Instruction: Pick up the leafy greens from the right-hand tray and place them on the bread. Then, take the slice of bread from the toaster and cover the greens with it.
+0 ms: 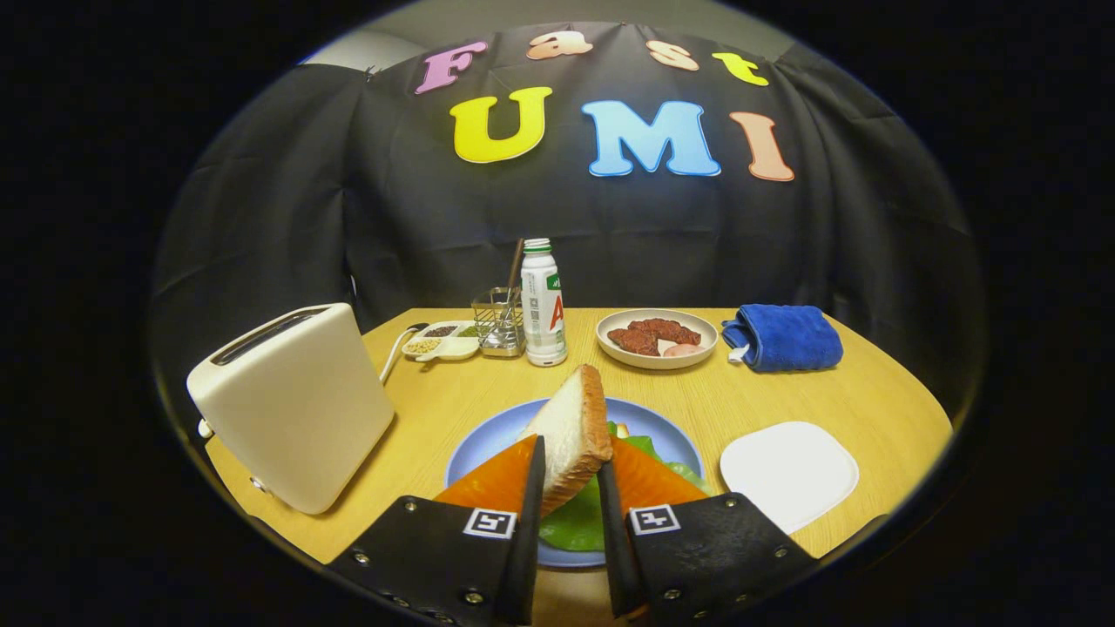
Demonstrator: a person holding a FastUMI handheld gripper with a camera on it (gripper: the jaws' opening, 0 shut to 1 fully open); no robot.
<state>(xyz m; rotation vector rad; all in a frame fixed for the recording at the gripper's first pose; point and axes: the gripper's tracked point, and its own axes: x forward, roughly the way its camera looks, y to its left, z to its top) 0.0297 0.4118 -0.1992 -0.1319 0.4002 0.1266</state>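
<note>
A slice of bread is pinched between the two fingers of the gripper and held tilted, crust to the right, above a blue plate. Leafy greens are seen on that plate beneath the slice. A cream toaster stands to the left of the plate, and a white square tray lies to its right. Beyond, a bottle, a plate of meat and a folded blue towel are set on the wooden table.
</note>
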